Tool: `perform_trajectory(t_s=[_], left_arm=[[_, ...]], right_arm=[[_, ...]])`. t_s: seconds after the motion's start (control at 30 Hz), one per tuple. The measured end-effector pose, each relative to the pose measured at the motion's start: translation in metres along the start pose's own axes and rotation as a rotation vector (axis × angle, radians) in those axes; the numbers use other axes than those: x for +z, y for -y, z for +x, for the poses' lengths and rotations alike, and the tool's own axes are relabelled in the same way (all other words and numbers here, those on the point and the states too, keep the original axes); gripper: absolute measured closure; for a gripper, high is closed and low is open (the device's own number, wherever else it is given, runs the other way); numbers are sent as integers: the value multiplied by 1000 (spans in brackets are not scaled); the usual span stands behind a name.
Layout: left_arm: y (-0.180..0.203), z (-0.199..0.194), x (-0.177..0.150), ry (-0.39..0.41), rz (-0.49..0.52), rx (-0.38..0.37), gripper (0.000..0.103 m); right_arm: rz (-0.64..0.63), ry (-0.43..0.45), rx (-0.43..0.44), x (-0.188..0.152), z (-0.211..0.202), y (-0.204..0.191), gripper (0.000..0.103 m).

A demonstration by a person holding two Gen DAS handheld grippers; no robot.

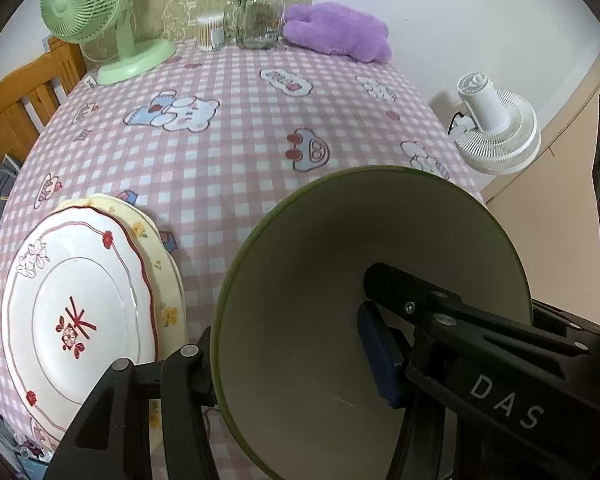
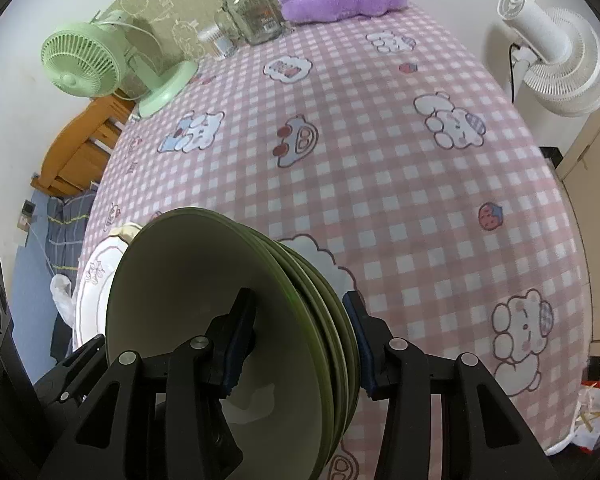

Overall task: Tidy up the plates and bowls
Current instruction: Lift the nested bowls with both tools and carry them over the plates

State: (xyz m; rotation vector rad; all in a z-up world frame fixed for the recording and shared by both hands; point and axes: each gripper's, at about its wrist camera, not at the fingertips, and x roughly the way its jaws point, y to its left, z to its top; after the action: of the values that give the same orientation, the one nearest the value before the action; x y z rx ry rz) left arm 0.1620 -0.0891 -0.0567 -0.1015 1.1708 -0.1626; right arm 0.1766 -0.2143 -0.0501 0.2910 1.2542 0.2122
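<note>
Bowls (image 2: 228, 312) near edge — cloth (image 2: 380, 160) open.

My left claw (image 1: 288, 360) is matte black plastic, built of angular linkage arms with triangular cut-outs; round silver pivot pins sit at each joint, and a small silver screw head shows near the tip of its right finger; that finger carries a dark blue pad on its inner face, and white raised letters reading DAS run along its outer arm. My right claw (image 2: 300, 344) has the same black linkages and silver pins; both its fingers (image 2: 240, 320) wear dark blue pads on their inner faces.
</note>
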Motion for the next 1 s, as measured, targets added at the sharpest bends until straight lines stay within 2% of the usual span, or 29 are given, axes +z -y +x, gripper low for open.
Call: perform_trajectory(t_s=[0.47, 1.0], left_arm=[[-6, -44, 7, 47, -27, 20, 47], [-61, -68, 6, 77, 12, -27, 47]], right_arm=[[-11, 55, 21, 6, -39, -25, 55], [6, 113, -31, -7, -46, -83, 55]])
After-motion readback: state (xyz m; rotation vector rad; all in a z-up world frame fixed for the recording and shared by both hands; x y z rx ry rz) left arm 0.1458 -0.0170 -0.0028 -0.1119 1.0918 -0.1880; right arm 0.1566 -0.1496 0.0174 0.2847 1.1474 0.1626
